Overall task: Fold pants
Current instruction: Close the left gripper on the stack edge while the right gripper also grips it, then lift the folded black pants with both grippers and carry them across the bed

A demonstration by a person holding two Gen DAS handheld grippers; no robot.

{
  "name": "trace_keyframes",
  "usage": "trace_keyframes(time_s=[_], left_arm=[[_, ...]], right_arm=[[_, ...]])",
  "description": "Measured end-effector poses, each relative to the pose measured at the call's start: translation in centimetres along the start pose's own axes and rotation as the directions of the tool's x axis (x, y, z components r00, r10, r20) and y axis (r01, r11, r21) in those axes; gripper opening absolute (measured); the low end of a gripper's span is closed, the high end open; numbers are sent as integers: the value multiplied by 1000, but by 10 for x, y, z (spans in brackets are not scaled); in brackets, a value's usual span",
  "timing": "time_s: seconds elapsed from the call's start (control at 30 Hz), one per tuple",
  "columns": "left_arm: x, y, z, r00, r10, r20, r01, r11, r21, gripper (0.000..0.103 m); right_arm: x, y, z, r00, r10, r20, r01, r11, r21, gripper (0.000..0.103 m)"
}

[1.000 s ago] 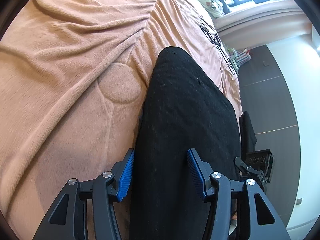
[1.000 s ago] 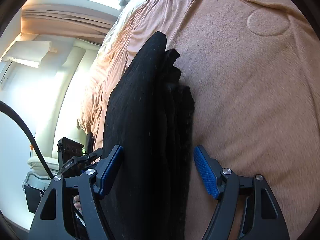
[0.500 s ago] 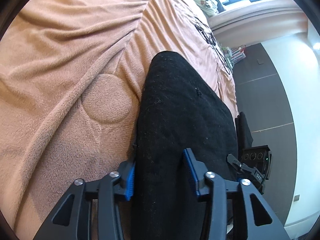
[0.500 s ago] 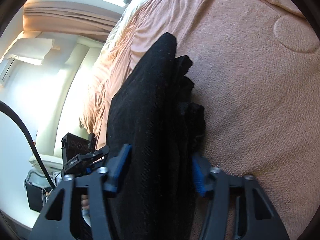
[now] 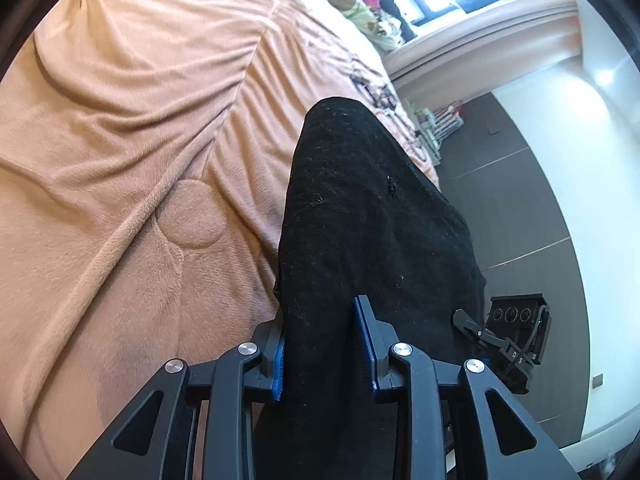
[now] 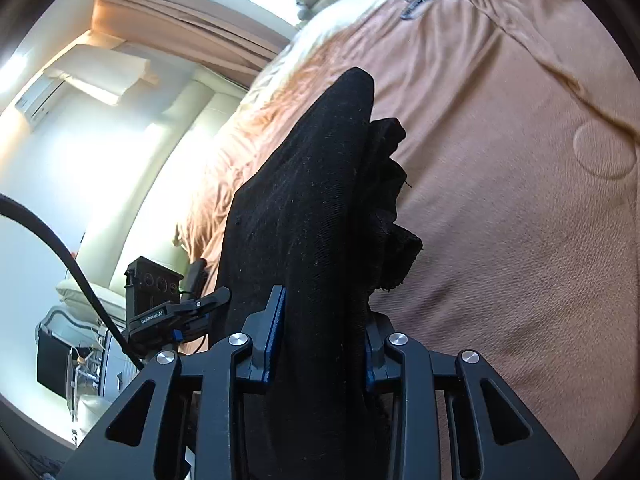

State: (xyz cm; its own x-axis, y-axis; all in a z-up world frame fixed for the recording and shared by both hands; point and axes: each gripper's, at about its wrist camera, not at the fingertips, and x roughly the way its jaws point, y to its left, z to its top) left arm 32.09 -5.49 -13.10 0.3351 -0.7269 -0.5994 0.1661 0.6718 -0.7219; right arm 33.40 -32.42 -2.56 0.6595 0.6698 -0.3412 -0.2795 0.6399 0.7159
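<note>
Tan blanket, both tools closed on pants (now lifted)

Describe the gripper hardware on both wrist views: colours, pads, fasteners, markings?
Both alike: the left gripper and right gripper have matte black linkage fingers with triangular cutouts, silver round pivot screws and blue ribbed pads. The right view shows white lettering on the other gripper.

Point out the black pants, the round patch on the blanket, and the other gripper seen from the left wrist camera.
black pants (image 5: 360, 200): left wrist view, upper folded face.
round patch (image 5: 192, 214): left wrist view, its centre.
right gripper (image 5: 496, 340): left wrist view, its black body.
</note>
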Motion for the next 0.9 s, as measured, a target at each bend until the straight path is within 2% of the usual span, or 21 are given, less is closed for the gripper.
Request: trace_keyframes(time_s=[0.27,0.43,0.6,0.9], left_arm=[[-39,-20,-20,997,-25,75,24,1000,13,28],[-68,-36,-33,991,-39,130,33,998,53,27],[-103,-57,-50,983,-45,180,27,995,100,27],[-168,-105,-75,963,-57,264,13,986,166,27]], right_arm=[[-22,26,-22,998,36,47,-32,996,-86,26],[-41,38,-35,995,63,75,-53,990,-127,26],[-59,54,-48,991,91,99,-73,983,-171,26],[-89,87,-50,980,140,141,-102,963,-250,25]])
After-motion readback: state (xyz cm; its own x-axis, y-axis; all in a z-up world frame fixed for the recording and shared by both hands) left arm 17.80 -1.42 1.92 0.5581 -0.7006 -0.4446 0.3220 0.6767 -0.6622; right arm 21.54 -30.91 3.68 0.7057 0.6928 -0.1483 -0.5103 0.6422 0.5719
